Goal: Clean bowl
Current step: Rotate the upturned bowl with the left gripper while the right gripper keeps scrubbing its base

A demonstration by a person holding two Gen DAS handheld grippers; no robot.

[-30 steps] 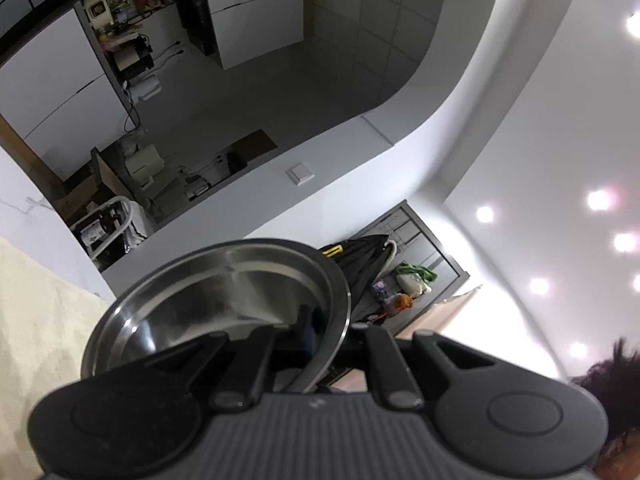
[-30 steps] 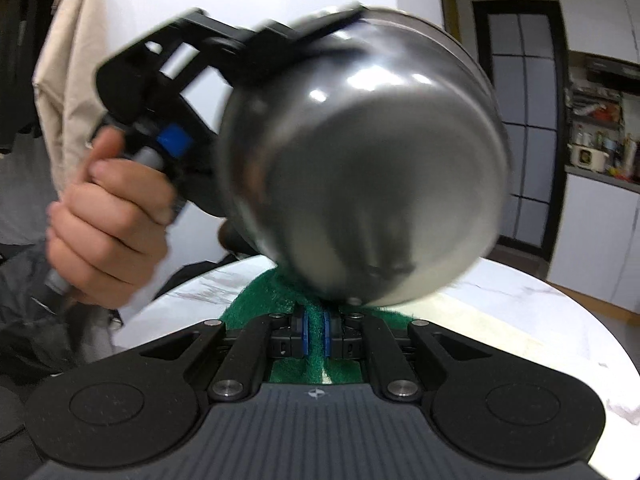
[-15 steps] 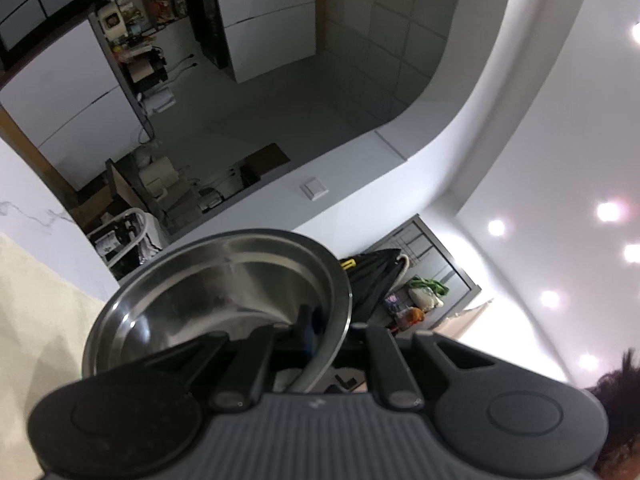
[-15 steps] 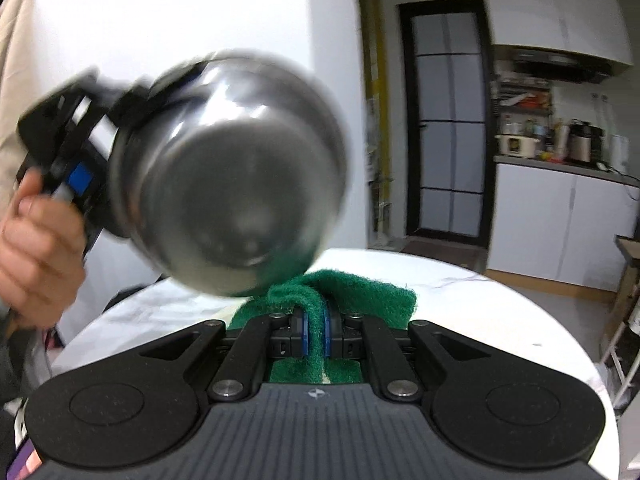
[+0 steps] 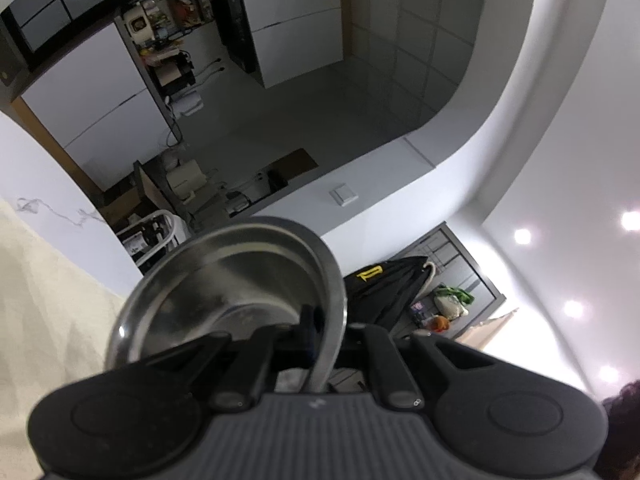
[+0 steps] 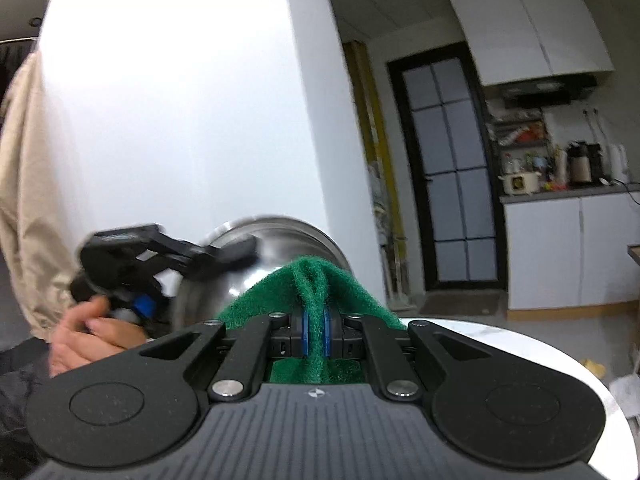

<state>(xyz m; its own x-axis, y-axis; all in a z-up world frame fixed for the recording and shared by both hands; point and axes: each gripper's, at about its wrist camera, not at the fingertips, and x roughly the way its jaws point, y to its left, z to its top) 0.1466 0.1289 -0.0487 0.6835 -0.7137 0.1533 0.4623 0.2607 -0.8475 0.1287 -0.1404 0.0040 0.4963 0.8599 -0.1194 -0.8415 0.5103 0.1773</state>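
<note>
My left gripper (image 5: 320, 332) is shut on the rim of a steel bowl (image 5: 224, 292) and holds it in the air, tilted, its inside facing the left wrist camera. In the right wrist view the same bowl (image 6: 272, 248) shows low and left of centre, held by the left gripper (image 6: 224, 254) in a person's hand. My right gripper (image 6: 315, 332) is shut on a green scouring pad (image 6: 320, 284), which sits just in front of the bowl's outer wall. I cannot tell whether pad and bowl touch.
A round white marble table (image 6: 500, 344) lies below the right gripper. A white pillar (image 6: 180, 100), a dark glass door (image 6: 444, 168) and a kitchen counter (image 6: 568, 192) stand behind. The person's beige sleeve (image 6: 24, 200) is at the left.
The bowl has dropped down and away from the right wrist camera, from large overhead to low behind the pad. The right gripper has tilted upward with the pad. The left grip is unchanged.
</note>
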